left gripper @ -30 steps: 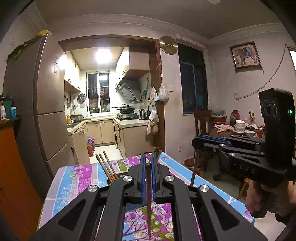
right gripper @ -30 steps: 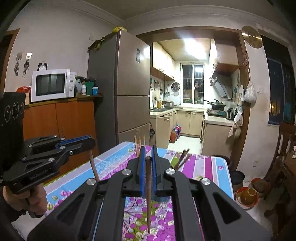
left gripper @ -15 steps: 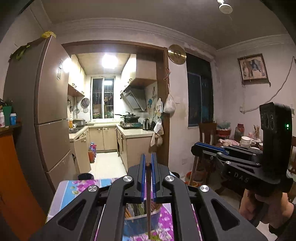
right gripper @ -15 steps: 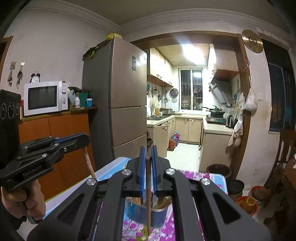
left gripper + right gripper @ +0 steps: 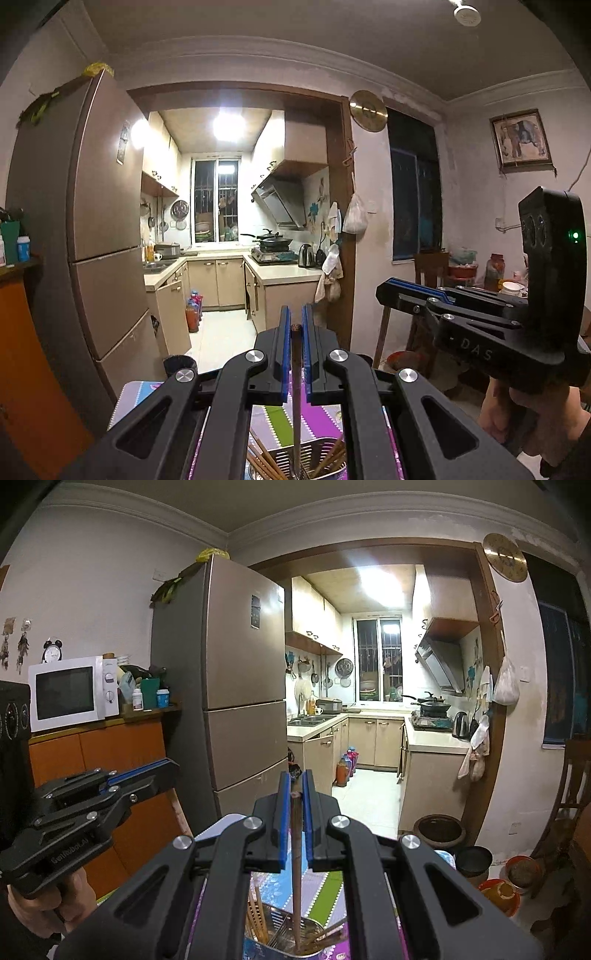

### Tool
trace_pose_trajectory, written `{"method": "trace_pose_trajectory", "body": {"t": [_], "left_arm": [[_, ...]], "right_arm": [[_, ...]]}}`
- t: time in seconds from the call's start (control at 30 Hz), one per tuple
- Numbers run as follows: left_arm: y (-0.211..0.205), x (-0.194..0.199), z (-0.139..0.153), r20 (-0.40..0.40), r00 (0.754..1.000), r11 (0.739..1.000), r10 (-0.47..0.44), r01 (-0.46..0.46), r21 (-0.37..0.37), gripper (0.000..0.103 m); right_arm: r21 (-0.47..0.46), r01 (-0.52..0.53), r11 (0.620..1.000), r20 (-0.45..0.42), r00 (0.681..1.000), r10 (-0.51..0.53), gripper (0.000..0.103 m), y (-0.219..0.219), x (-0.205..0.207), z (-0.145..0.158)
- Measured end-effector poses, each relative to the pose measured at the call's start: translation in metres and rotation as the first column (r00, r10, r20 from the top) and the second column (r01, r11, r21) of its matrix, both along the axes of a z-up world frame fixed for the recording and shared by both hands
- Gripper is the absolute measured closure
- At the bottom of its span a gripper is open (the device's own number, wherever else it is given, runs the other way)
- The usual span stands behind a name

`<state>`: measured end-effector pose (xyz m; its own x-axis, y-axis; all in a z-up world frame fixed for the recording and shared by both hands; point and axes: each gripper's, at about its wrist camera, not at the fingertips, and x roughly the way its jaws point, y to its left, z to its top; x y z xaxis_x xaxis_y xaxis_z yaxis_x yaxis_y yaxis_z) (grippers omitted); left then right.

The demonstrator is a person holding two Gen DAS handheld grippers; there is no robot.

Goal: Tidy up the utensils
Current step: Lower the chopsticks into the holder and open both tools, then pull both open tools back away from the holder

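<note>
**Wooden chopsticks now over the holder, both grippers**

Wood clamped in both: my left gripper (image 5: pixel 293 334) has its blue pads pressed together on one brown chopstick (image 5: pixel 296 387), and my right gripper (image 5: pixel 294 794) is clamped on a second chopstick (image 5: pixel 296 853). Both sticks hang tip-down, near vertical.

Change over the last second: both hands come up and forward together. A second ago I see open floral tablecloth (image 5: pixel 280 421) under the sticks, with loose chopsticks lying further along the table. Now the metal holder (image 5: pixel 284 928) sits right under the fingers in both views, other chopsticks already standing in it. From the right wrist view, the stick's tip looks to be at or just inside the holder rim; from the left, the tip (image 5: pixel 296 465) is over the basket mesh. Actual contact I can't tell.

My read: transport is done, and this is the drop-in step. Next is lowering slightly, then releasing. Risk: two sticks going in together could catch on the ones leaning inside.
</note>
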<state>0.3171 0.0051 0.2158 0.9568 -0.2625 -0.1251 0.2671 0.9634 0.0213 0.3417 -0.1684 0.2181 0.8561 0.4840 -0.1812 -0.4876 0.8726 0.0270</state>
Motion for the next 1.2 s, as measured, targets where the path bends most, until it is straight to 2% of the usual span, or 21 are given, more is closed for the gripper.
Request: {"method": "trace_pose_trajectory", "body": {"t": [0.43,0.83,0.9,0.97,1.03,1.07,1.13,1.2], "left_arm": [[0.007,0.055,-0.042,-0.084,0.996,1.0,0.0,0.0,0.004,0.096],[0.015,0.087,-0.071,-0.158,0.986,0.999,0.046,-0.044,0.018,0.095],[0.018,0.09,-0.074,-0.164,0.985,0.998,0.059,-0.057,0.015,0.091],[0.022,0.094,-0.077,-0.17,0.983,0.998,0.069,-0.068,0.008,0.08],[0.023,0.095,-0.079,-0.175,0.982,0.997,0.076,-0.075,0.011,0.079],[0.024,0.096,-0.081,-0.179,0.981,0.997,0.079,-0.078,0.013,0.076],[0.027,0.096,-0.083,-0.179,0.98,0.996,0.087,-0.087,0.01,0.07],[0.029,0.096,-0.084,-0.179,0.98,0.996,0.087,-0.088,0.001,0.067]], "right_arm": [[-0.007,-0.001,1.0,-0.1,0.995,0.0,0.098,0.011,0.046,-0.05],[-0.013,0.01,1.0,-0.148,0.989,-0.012,0.098,0.01,0.06,-0.066],[-0.013,0.015,1.0,-0.155,0.988,-0.017,0.097,0.008,0.062,-0.066],[-0.018,0.027,0.999,-0.155,0.987,-0.029,0.097,0.007,0.063,-0.066],[-0.021,0.033,0.999,-0.153,0.988,-0.036,0.096,0.007,0.062,-0.067],[-0.022,0.037,0.999,-0.153,0.987,-0.04,0.094,0.005,0.063,-0.068],[-0.021,0.046,0.999,-0.15,0.988,-0.049,0.072,0.002,0.062,-0.069],[-0.014,0.059,0.998,-0.137,0.989,-0.061,0.064,-0.002,0.06,-0.07]]}}
